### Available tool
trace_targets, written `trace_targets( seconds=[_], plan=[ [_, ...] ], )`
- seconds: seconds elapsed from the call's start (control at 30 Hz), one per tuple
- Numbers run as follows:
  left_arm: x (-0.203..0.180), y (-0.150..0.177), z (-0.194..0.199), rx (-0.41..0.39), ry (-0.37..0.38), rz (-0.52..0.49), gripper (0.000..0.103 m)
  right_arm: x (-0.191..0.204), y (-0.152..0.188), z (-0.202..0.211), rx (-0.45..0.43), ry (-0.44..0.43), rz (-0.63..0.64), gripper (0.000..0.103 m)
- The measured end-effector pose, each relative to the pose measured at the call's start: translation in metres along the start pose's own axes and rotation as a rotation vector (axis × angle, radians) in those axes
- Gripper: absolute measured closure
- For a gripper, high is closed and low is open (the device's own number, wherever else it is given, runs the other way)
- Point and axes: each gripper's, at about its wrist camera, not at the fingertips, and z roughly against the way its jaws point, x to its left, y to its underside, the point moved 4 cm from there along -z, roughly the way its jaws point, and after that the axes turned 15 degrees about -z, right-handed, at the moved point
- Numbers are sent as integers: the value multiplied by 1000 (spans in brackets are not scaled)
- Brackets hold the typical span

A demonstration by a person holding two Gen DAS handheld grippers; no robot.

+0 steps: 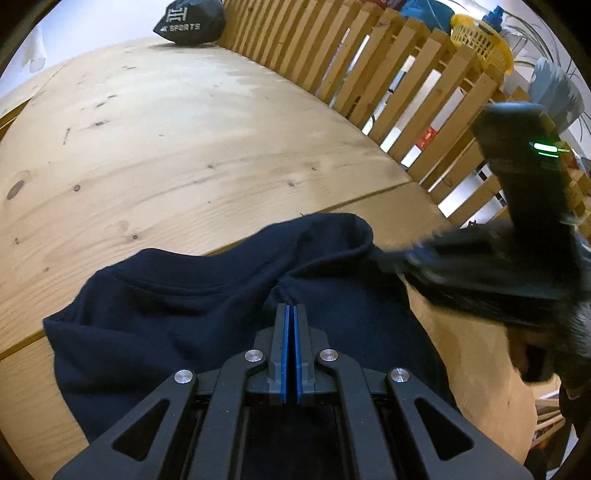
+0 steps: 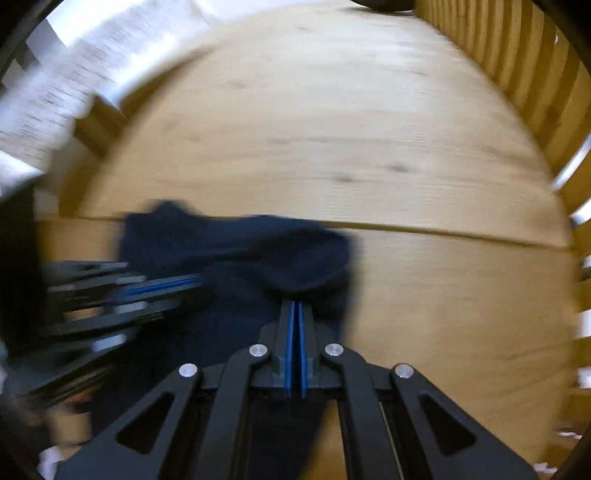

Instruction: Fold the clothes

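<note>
A dark navy garment (image 1: 192, 314) lies bunched on the wooden table (image 1: 184, 140), its ribbed neckline showing at the left. My left gripper (image 1: 291, 308) is shut, its blue pads pinching a fold of the cloth. In the left wrist view the right gripper (image 1: 402, 258) shows blurred at the right, at the garment's raised edge. In the right wrist view the right gripper (image 2: 295, 304) is shut on a fold of the same navy garment (image 2: 236, 251). There the left gripper (image 2: 192, 282) reaches in from the left, blurred.
A wooden slat fence (image 1: 369, 66) runs along the table's far right side. A black sports bag (image 1: 190, 20) sits at the far end. A yellow basket (image 1: 480, 40) rests beyond the fence. A seam (image 2: 443, 230) crosses the tabletop.
</note>
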Motion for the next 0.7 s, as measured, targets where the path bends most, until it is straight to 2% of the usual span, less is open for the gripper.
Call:
trace_targets(
  seconds=[0.1, 0.13, 0.2, 0.27, 0.37, 0.5, 0.57, 0.67, 0.7],
  plan=[
    [-2, -2, 4, -9, 0, -8, 101, -17, -15, 7, -51, 62, -49, 103],
    [-2, -3, 6, -15, -1, -8, 101, -15, -16, 16, -84, 59, -36, 100],
    [0, -3, 9, -23, -6, -8, 103, -8, -11, 33, -110, -13, -14, 98],
    [-2, -1, 5, -3, -6, -17, 103, -4, 2, 42, -89, -68, -18, 98],
    [-5, 2, -1, 26, -5, -31, 103, 7, 41, 38, 5, -123, 34, 98],
    [-1, 8, -6, 43, -21, -20, 103, 1, 56, 41, 9, -86, 51, 100],
    [1, 9, 15, 7, -14, -6, 103, -4, 60, 43, 3, -61, 55, 98],
    [5, 21, 70, -93, 4, 26, 103, -11, 67, 46, -6, -23, 62, 96],
    [4, 32, 86, -98, -8, 15, 103, -13, 69, 47, -9, -11, 64, 96]
  ],
)
